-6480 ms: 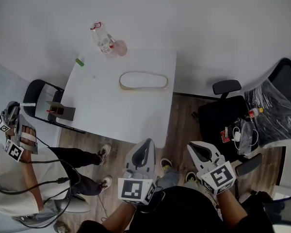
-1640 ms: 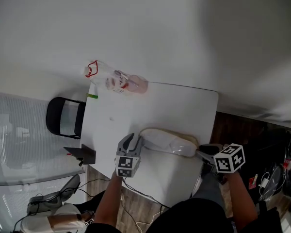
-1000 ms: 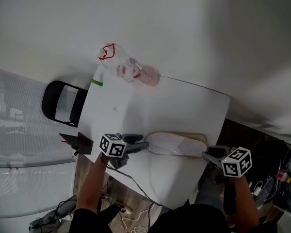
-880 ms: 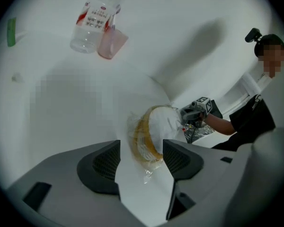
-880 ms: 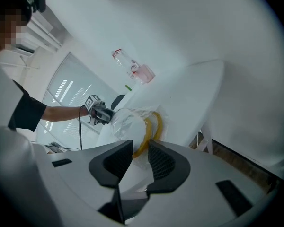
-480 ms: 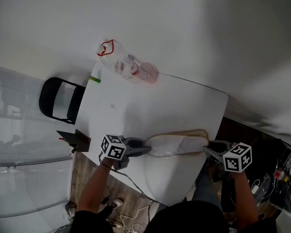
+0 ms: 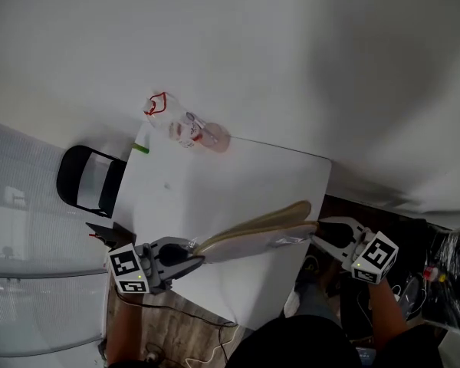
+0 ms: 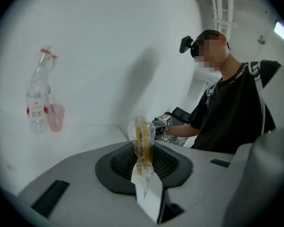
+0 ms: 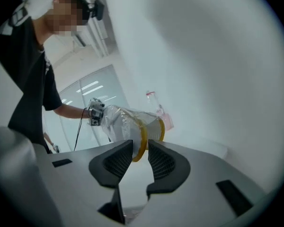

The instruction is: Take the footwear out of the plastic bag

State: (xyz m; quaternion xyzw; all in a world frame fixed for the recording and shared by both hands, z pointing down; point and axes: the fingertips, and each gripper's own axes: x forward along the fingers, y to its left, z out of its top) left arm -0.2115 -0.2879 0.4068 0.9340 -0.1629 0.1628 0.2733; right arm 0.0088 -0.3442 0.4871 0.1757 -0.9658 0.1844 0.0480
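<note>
Holding the footwear [image 7: 253, 228] level above the near edge of the surface [image 7: 215, 182] works best if the right gripper [image 7: 316, 232], fingers [image 9: 116, 163] clamped on its yellow-rimmed end, grips firmly while the left gripper [image 7: 193, 257], fingers [image 8: 118, 164] closing on the thin tail of the plastic bag [image 8: 143, 143], pulls only film. Which end of the bag is open, and whether film lies under the right fingers, is hard to make out

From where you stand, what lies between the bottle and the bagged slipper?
Just bare white table between the bottle and bagged slipper; the head view shows it.
</note>
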